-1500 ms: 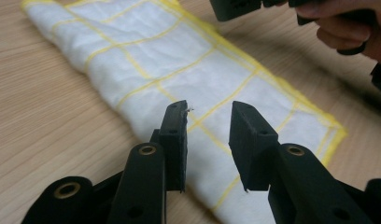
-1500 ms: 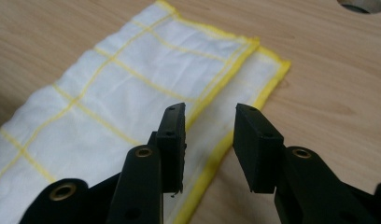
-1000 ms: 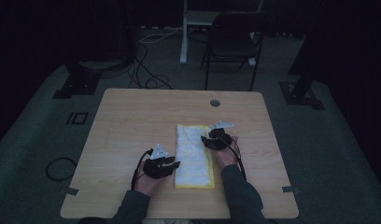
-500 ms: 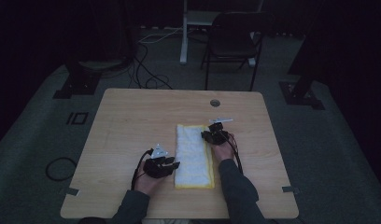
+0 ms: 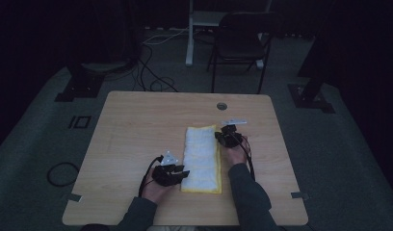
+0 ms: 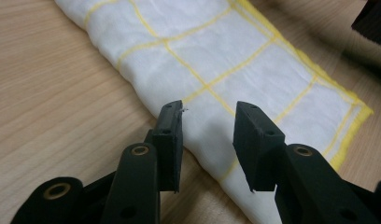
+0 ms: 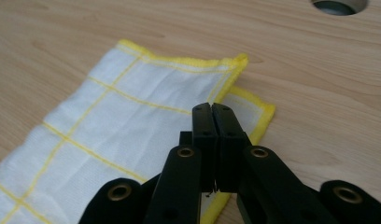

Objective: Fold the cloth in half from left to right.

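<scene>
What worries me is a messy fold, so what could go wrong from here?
The right gripper is shut at the yellow hem of the cloth, but a firm pinch is not plain; it may catch only the top layer or slip off. The left gripper stands open over the folded edge, so a one-sided lift could skew the fold.

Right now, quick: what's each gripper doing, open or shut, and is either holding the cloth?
Left gripper: open, jaws over the cloth's folded edge, not gripping.
Right gripper: jaws have just closed, at the cloth's yellow edge; a pinch on it cannot be told.
</scene>
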Demonstrator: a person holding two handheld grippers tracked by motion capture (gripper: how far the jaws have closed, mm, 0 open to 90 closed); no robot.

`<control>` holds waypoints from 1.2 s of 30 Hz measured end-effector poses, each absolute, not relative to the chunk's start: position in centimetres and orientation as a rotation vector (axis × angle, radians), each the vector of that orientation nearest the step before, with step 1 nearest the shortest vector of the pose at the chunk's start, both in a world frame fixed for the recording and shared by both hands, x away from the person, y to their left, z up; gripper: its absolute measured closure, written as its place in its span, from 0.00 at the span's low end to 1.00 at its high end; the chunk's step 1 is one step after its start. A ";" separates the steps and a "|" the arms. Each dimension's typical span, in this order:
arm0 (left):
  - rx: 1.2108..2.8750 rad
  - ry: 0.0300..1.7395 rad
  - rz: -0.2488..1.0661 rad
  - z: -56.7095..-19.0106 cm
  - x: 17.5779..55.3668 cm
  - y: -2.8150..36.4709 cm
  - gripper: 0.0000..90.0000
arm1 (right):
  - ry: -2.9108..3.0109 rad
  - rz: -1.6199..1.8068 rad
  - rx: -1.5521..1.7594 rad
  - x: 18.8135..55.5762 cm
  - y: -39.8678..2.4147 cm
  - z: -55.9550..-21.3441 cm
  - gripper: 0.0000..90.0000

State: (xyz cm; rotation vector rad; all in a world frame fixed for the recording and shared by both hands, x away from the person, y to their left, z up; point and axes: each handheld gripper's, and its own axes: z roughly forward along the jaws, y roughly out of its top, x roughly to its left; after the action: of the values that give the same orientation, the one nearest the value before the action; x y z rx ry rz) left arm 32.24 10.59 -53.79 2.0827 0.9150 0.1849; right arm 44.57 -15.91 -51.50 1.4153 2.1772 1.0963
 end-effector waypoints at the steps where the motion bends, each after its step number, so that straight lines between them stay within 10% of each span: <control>1: 2.086 0.913 0.182 -53.9 32.2 10.4 0.70 | 2.172 1.099 1.415 44.6 -16.0 -51.4 0.99; 17: 2.137 0.848 0.128 -54.3 31.5 8.9 0.69 | 2.161 0.910 1.491 45.0 -17.2 -53.0 0.99; 26: 2.085 0.877 0.192 -52.8 33.5 9.4 0.68 | 2.125 0.956 1.500 45.0 -17.8 -52.8 0.72; 36: 2.013 0.935 0.248 -51.3 38.0 9.6 0.67 | 2.115 0.986 1.504 45.3 -18.0 -52.4 0.66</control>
State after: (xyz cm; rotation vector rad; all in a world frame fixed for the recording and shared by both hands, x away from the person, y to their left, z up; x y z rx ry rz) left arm 38.04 9.58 -51.31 2.0125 0.9347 0.2481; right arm 45.26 -17.97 -52.36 1.5035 2.1152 0.9863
